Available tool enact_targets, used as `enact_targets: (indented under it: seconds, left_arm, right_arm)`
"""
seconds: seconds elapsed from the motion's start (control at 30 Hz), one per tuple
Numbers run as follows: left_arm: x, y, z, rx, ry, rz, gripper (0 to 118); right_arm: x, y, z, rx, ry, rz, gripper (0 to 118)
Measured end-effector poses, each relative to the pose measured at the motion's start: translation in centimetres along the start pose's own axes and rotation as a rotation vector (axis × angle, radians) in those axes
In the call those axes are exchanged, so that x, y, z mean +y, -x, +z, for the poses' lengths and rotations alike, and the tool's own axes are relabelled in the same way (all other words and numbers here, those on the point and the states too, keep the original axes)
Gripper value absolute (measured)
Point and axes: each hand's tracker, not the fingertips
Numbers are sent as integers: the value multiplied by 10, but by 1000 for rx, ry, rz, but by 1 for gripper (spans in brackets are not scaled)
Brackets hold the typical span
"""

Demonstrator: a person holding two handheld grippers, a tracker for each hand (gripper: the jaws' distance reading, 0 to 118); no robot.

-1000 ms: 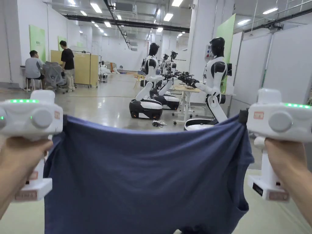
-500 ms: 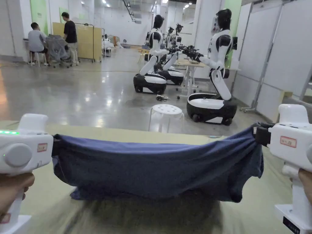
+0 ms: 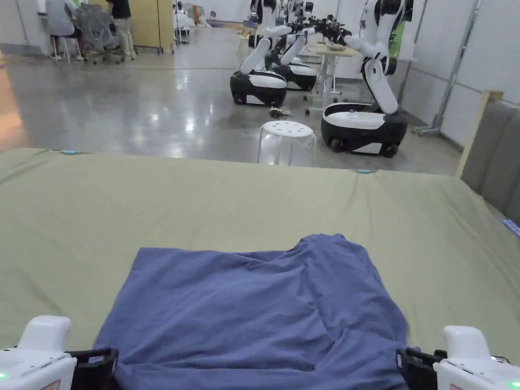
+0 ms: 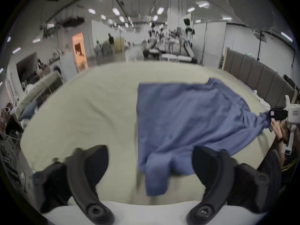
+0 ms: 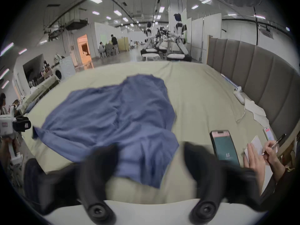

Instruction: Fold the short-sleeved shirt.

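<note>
Two hand-held grippers sat at the near corners of the blue shirt [image 3: 254, 310]. The left hand-held gripper [image 4: 150, 150] and the right hand-held gripper [image 5: 151, 147] each showed jaws spread wide in their own views, nothing pinched. The shirt lay spread but rumpled on the green bed [image 3: 152, 203], in the lower middle of the head view. Laying out looked done; next, I judge, came smoothing the bunched upper right part before folding a side inward. At lower right of the right gripper view, a phone [image 5: 224, 145] and another person's writing hand [image 5: 254, 157] lay near the shirt.
</note>
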Motion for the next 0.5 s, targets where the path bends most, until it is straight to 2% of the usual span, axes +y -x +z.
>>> enact_targets:
  seconds: [0.03,0.1,0.17,0.2,0.23,0.27,0.3,0.33,0.37,0.4,0.43,0.47,0.5]
  left_arm:
    - [9,-7,15,22,-59,-3,104]
    - [19,-17,43,51,-180,-23,104]
    - [21,-29,64,42,-260,-21,104]
    - [18,-32,73,38,-277,-9,103]
    - [14,-35,81,48,-302,4,103]
    - [8,-36,86,50,-293,4,103]
    - [3,-39,87,57,-284,2,100]
    - [-2,-38,90,78,-258,-3,82]
    - [-7,-37,91,94,-234,-14,31]
    - [-11,-35,89,115,-188,-20,8]
    - [-16,-31,81,131,-140,-16,8]
    - [-19,-22,78,63,-83,-19,8]
    - [-22,-17,76,71,-62,-9,8]
  right_arm:
    - [5,1,9,26,-39,-9,117]
    - [17,11,40,51,-159,-30,112]
    - [18,21,58,71,-200,-28,107]
    - [16,30,70,64,-218,-19,97]
    - [11,37,79,58,-256,-5,97]
    - [6,42,86,55,-286,2,91]
    - [1,47,93,38,-323,17,72]
    - [-3,56,98,13,-307,34,37]
    - [-6,60,99,-18,-291,53,1]
    - [-12,63,101,-26,-308,47,1]
    - [-16,61,104,1,-296,34,1]
    - [-15,60,102,42,-276,6,1]
    - [-17,60,102,42,-263,-2,1]
